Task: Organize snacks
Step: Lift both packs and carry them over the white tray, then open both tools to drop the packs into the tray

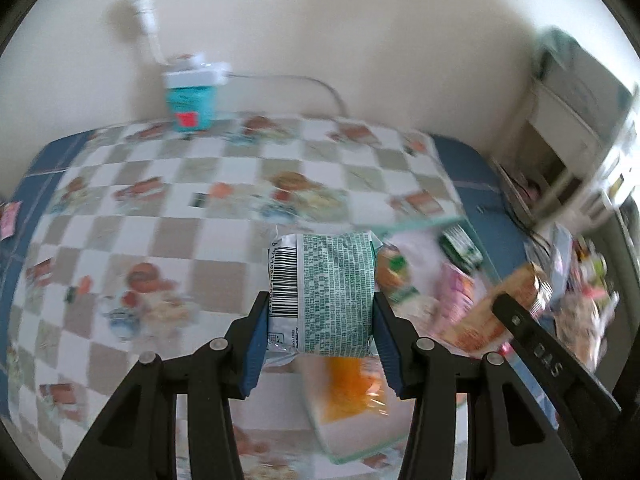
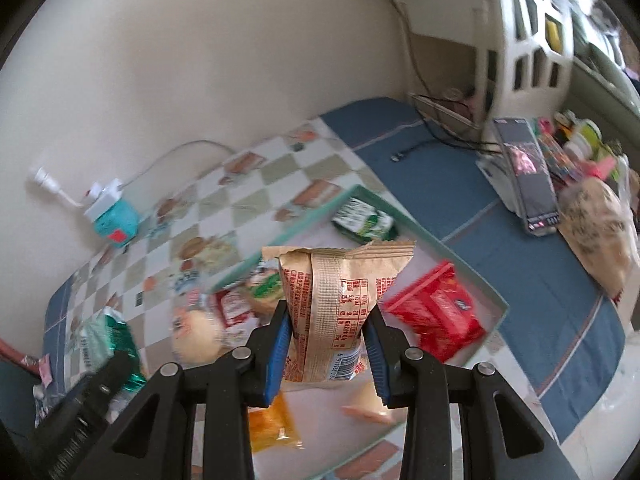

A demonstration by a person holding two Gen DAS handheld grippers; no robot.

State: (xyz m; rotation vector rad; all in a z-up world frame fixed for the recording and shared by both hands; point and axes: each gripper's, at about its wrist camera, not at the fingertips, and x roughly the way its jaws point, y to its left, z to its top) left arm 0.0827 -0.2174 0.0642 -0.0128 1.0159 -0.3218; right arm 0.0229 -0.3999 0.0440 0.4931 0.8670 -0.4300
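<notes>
Two grippers (image 1: 320, 312) (image 2: 326, 332), two held packets (image 1: 324, 292) (image 2: 340, 304)

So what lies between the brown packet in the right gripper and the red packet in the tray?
In the right wrist view, only bare white tray floor shows between the brown packet and the red packet; no snack lies there.

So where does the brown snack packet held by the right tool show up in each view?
Left wrist view: brown packet at the right edge, blurred, behind the right tool's black finger.
Right wrist view: brown packet at centre, clamped in the right tool.
Shared landmark: the teal box by the wall.
</notes>
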